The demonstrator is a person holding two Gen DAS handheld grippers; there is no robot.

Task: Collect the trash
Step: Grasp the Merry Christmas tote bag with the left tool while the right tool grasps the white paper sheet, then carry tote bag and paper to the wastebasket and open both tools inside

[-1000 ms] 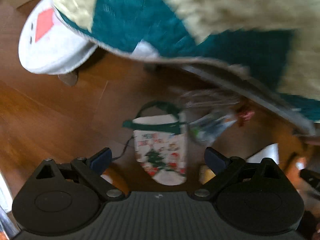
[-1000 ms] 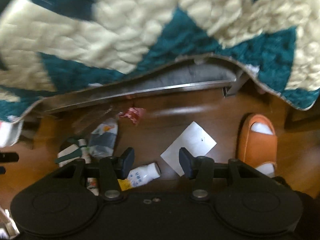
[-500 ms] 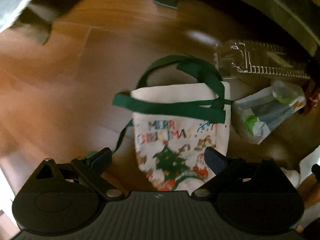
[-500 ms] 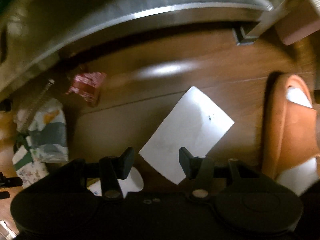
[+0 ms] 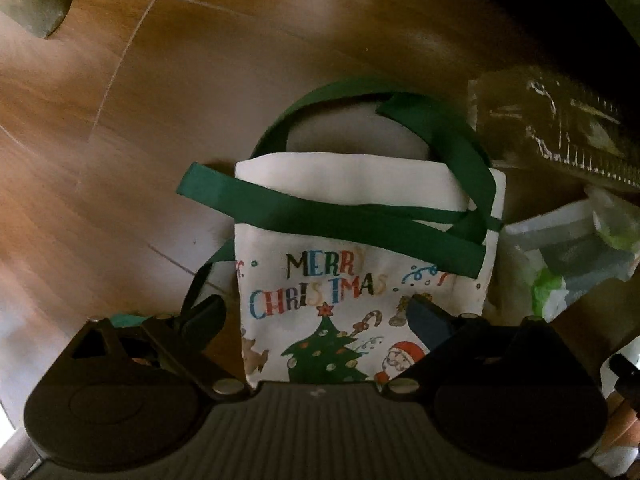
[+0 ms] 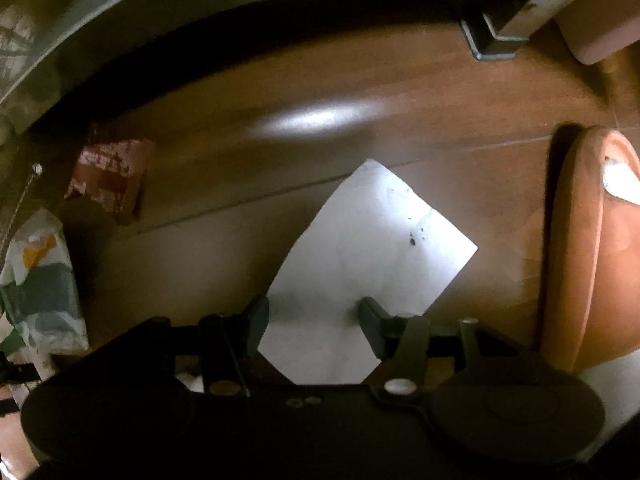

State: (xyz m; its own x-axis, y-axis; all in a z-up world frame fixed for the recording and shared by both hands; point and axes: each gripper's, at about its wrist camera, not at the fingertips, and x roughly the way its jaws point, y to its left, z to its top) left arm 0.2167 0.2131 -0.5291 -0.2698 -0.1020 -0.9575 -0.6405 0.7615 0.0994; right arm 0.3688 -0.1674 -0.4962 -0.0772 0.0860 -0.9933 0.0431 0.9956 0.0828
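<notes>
Both tongs had dropped nearer the floor, left tongs (image 5: 316,316) spread over the limp bag (image 5: 360,280), right tongs (image 6: 314,320) spread astride the thin, flimsy paper (image 6: 368,264), best pinched at its near corner.

glossy, smooth wood plank flooring (image 5: 120,128), catching a pale sheen. matt white cloth for the tote bag (image 5: 352,256), printed in colour, with flat woven green fabric handles (image 5: 436,140). clear, ribbed, shiny plastic in the crushed container (image 5: 560,128); crinkled, glossy plastic film in the green-and-white wrapper (image 5: 572,264). smooth matt paper for the white sheet (image 6: 368,256), lightly smudged. crumpled, printed red wrapper (image 6: 108,178), material unclear. smooth, matt, rubbery-looking orange slipper (image 6: 588,248). dull grey metal-looking frame (image 6: 496,40). matt black plastic on the left gripper (image 5: 316,320) and right gripper (image 6: 316,320), with bright metal-looking fasteners.
</notes>
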